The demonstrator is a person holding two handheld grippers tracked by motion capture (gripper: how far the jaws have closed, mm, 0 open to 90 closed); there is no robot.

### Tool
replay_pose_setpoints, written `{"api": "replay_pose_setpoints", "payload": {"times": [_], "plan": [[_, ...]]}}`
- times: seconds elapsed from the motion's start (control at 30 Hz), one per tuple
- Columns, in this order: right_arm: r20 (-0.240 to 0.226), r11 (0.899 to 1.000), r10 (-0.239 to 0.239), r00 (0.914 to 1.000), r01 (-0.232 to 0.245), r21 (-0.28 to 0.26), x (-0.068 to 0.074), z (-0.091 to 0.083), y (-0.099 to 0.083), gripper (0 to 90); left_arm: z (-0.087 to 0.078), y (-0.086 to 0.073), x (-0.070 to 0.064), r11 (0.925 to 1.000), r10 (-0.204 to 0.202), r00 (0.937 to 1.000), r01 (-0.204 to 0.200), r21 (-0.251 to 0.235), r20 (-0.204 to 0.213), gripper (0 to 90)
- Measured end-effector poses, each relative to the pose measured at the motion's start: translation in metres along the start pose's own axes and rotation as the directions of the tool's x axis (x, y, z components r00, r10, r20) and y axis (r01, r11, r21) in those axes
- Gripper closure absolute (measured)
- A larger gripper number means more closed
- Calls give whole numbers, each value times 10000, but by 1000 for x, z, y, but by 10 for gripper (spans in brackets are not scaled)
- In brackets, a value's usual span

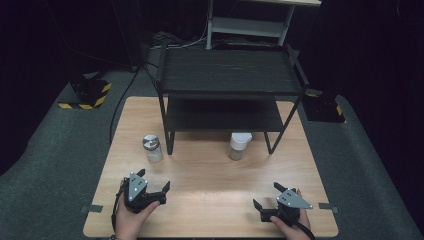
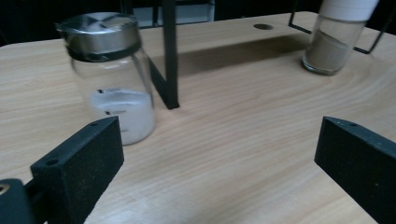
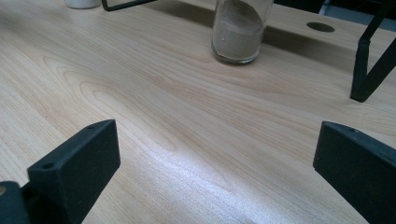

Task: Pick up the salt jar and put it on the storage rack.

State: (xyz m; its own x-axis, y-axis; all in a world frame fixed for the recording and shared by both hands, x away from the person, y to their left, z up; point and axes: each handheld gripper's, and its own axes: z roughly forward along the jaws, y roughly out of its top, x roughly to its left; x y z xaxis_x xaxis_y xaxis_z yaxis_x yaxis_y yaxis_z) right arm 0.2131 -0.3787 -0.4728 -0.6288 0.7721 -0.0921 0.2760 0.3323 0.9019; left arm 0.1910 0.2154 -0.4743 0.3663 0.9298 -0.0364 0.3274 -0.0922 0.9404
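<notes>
Currently both the left gripper (image 1: 154, 182) and right gripper (image 1: 266, 197) rest released, while the nearest jar (image 1: 152, 148), at twelve o'clock from the left one, looks like rigid, slippery, breakable glass, best grasped mid-body below its metal lid (image 2: 100, 35).

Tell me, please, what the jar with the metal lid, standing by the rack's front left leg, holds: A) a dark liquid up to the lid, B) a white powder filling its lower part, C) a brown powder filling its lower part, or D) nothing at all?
B: in the left gripper view the jar with the metal lid is clear glass with white powder filling only its lower part.
</notes>
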Motion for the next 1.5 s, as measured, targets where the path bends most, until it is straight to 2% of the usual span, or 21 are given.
{"api": "replay_pose_setpoints", "payload": {"times": [0.13,0.37,0.57,0.83,1.07,1.17,1.27,1.43,1.5], "plan": [[-2,10000,-11,10000,11,-2,0,0,0,3,4,4,5,9999,18,9999,-16,141,-137,13],[9,10000,-34,10000,34,0,0,0,0,4,10,12,9,10000,21,9994,-19,76,-334,9],[13,10000,-23,10000,23,-9,0,0,0,3,21,28,15,9999,99,9980,-104,-82,-622,8],[-19,10000,-61,10000,61,-1,0,0,0,3,37,42,23,9999,129,9961,-128,15,-875,8],[-56,10000,-75,10000,75,-12,0,0,0,4,52,45,34,9999,-139,9922,150,76,-1237,8],[-54,10000,-96,9999,96,-18,0,0,0,4,56,45,37,9995,-283,9913,298,97,-1282,8],[-52,9999,-123,9999,123,-22,0,0,0,3,62,45,40,9997,-207,9916,224,119,-1278,11],[-94,10000,-86,9999,85,-24,-1,0,0,4,75,42,43,9985,-541,9903,541,-31,-1283,63],[-101,10000,-33,9999,32,-23,-2,0,0,3,78,42,42,9987,-506,9897,506,-33,-1337,77]]}}
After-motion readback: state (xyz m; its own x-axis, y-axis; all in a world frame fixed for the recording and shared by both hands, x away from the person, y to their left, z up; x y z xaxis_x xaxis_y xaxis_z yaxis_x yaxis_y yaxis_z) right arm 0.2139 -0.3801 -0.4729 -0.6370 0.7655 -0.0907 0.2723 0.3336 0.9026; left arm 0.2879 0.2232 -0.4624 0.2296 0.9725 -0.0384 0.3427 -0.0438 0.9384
